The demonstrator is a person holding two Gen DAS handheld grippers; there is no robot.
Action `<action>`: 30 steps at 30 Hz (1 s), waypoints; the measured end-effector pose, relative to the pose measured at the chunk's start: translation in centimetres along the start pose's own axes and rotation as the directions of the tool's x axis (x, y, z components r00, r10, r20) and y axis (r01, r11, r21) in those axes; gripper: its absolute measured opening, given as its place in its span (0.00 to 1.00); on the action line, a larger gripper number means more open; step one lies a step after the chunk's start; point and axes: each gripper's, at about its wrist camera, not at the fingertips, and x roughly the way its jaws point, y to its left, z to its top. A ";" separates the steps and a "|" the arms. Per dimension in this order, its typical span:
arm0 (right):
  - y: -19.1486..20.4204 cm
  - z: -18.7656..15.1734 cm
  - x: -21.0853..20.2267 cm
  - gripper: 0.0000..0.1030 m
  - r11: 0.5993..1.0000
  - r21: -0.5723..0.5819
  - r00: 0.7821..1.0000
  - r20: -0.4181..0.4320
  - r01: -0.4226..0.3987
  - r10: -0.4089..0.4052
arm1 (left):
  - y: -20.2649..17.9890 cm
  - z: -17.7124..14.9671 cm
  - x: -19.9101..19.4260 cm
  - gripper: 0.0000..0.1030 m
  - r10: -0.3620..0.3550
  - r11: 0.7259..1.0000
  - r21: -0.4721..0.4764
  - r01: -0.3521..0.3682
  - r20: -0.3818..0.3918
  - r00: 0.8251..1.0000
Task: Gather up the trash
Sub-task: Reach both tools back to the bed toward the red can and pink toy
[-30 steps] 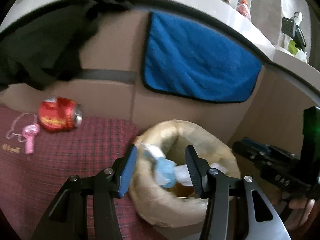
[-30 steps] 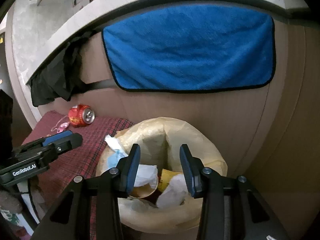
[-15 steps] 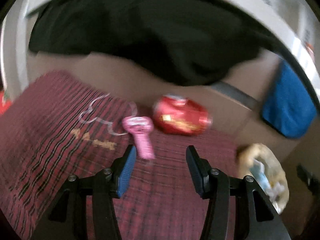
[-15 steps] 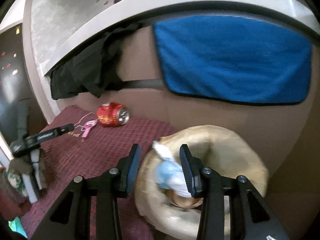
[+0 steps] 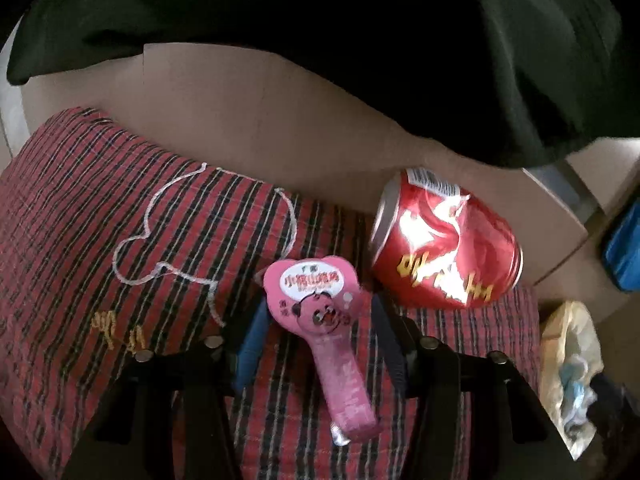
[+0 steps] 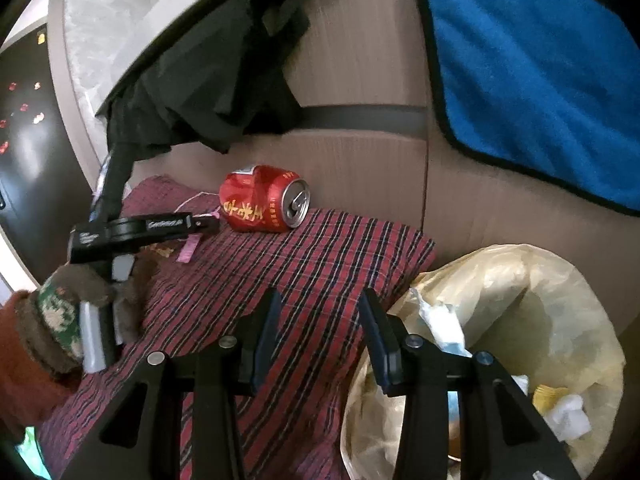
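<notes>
A pink wrapper with a cartoon face (image 5: 320, 320) lies on the red plaid cloth (image 5: 120, 240). My left gripper (image 5: 316, 320) is open, its jaws on either side of the wrapper's heart-shaped head, not touching it. A dented red can (image 5: 444, 248) lies on its side just right of the wrapper; it also shows in the right wrist view (image 6: 264, 200). My right gripper (image 6: 320, 328) is open and empty, above the cloth's near edge beside the yellow trash bag (image 6: 540, 280). The left gripper (image 6: 200, 224) shows there, low over the cloth near the can.
A black garment (image 5: 360, 40) hangs over the brown cabinet front (image 5: 260, 120) behind the cloth. A blue towel (image 6: 540, 60) hangs to the right. The trash bag (image 5: 568, 364) holds paper and wrappers. A white string loop (image 5: 168, 216) lies on the cloth.
My left gripper has swung left from the trash bag and closed in on the pink wrapper, which now lies between its jaws. My right gripper has shifted left from over the bag.
</notes>
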 end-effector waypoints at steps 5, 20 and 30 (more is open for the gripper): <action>1.5 1.6 1.9 0.38 1.000 -0.019 1.000 0.000 -0.004 0.004 | 1.0 -1.5 -3.0 0.22 -0.055 0.998 0.014 0.056 -0.040 0.998; 6.8 8.6 11.8 0.37 0.982 -0.139 0.992 0.033 0.129 -0.126 | 8.6 -8.6 -10.8 0.21 -0.055 0.998 -0.031 0.057 0.058 0.997; 13.2 5.9 9.9 0.36 0.929 -0.343 0.986 -0.136 -0.142 0.101 | 10.9 -8.3 -11.2 0.28 -0.071 0.992 -0.097 0.081 0.102 0.992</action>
